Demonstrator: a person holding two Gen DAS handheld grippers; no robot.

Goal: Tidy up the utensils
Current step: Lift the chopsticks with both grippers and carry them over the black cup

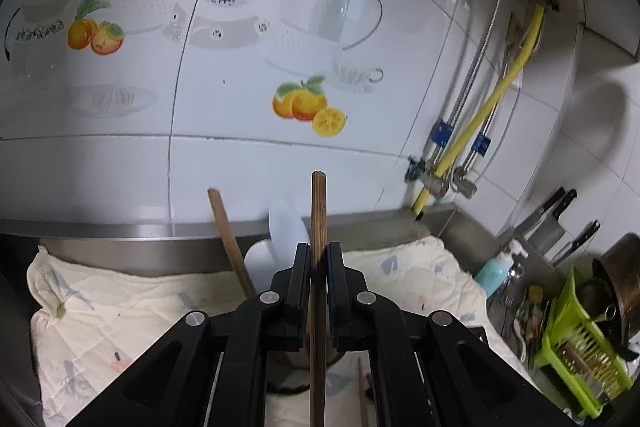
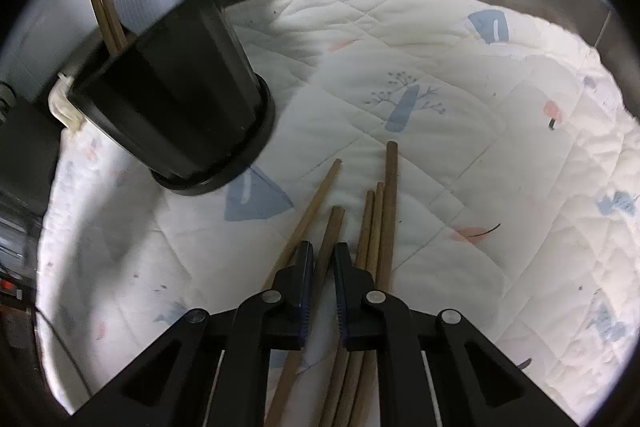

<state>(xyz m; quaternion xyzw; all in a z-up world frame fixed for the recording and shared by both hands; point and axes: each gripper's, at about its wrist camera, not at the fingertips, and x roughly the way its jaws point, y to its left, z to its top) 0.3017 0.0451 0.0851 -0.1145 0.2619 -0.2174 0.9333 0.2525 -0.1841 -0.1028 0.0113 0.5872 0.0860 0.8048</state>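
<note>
Wooden chopstick (image 1: 318, 227) pinched upright by left gripper (image 1: 319, 263), right gripper (image 2: 320, 263) clamping another chopstick (image 2: 330, 239) (on quilt) — black holder (image 2: 176, 99) beside.

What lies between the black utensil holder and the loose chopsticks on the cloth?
Only bare quilted cloth separates the black utensil holder from the loose chopsticks, per the right wrist view.

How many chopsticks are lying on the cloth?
5, fanned under the right gripper on the cloth: far left, one between its fingers, three right. More may hide beneath.
</note>
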